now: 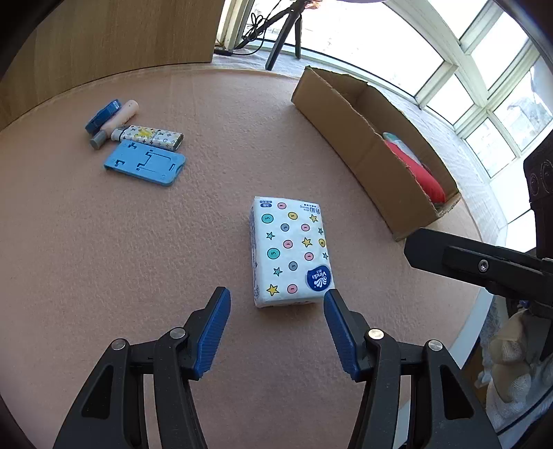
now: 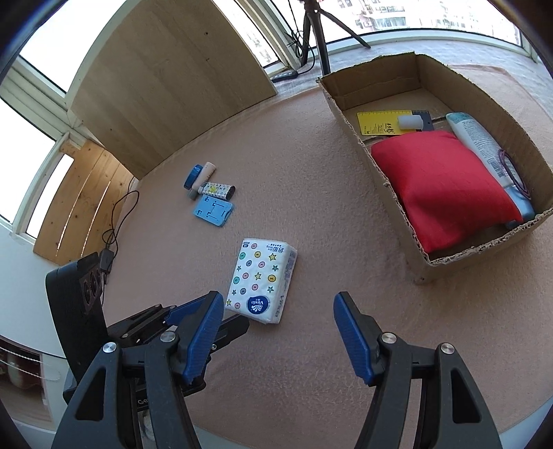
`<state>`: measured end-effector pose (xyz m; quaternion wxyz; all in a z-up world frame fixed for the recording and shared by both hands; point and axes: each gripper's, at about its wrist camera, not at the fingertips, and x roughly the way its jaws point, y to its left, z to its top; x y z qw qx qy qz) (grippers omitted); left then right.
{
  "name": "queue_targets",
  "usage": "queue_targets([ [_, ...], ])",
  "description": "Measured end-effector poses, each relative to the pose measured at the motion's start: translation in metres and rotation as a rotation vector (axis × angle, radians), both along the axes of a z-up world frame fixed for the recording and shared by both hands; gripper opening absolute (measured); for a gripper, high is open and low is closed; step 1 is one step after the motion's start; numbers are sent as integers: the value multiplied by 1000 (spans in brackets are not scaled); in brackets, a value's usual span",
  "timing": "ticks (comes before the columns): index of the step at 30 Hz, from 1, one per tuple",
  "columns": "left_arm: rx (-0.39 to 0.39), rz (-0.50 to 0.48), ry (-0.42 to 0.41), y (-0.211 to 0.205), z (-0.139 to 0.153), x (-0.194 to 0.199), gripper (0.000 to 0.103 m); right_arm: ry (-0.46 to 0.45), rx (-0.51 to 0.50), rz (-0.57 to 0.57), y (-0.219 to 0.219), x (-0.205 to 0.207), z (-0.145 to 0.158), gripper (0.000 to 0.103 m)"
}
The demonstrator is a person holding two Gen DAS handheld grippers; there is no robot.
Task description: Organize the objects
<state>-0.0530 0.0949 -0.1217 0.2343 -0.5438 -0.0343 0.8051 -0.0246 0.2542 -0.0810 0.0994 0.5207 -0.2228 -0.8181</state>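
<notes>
A white tissue pack [image 1: 290, 254] with coloured dots and stars lies flat on the pinkish table mat [image 1: 172, 241]. My left gripper [image 1: 276, 304] hovers open just in front of its near end, nothing between the fingers. In the right wrist view the same tissue pack [image 2: 261, 283] lies ahead and left of my right gripper [image 2: 278, 307], which is open and empty. A cardboard box [image 2: 380, 172] at the right holds a red cushion [image 2: 446, 186], a white tube [image 2: 484, 141] and a yellow card [image 2: 380, 124].
At the far left lie a blue phone stand [image 1: 145, 162], a patterned lighter [image 1: 152, 136], a small tube [image 1: 115, 121] and a blue round lid [image 1: 103, 115]. A wooden panel [image 1: 121, 34] stands behind the table. A tripod [image 2: 318, 31] and cables stand by the window.
</notes>
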Motion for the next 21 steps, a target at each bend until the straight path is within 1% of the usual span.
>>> queue_targets([
  [2,0,-3,2,-1,1,-1,59,0,9,17,-7,-3,0,62],
  [4,3,-11,2,1,1,-5,59,-2,23,37,-15,-7,-2,59],
  [6,5,-16,2,3,0,-6,58,-17,19,52,-20,-12,-7,50],
  [7,12,-20,-4,4,-1,-7,57,-27,17,57,-22,-15,-11,48],
  [8,19,-20,-12,4,-2,-8,53,-40,17,57,-24,-17,-14,42],
  [9,22,-21,-17,4,-5,-9,49,-50,17,59,-25,-20,-17,40],
  [12,34,-26,-38,5,-11,-13,45,-69,24,68,-29,-27,-24,39],
  [15,51,-29,-58,7,-15,-16,45,-96,0,78,-31,-33,-33,38],
  [21,63,-39,-67,8,-18,-18,45,-133,-6,100,-36,-39,-46,38],
])
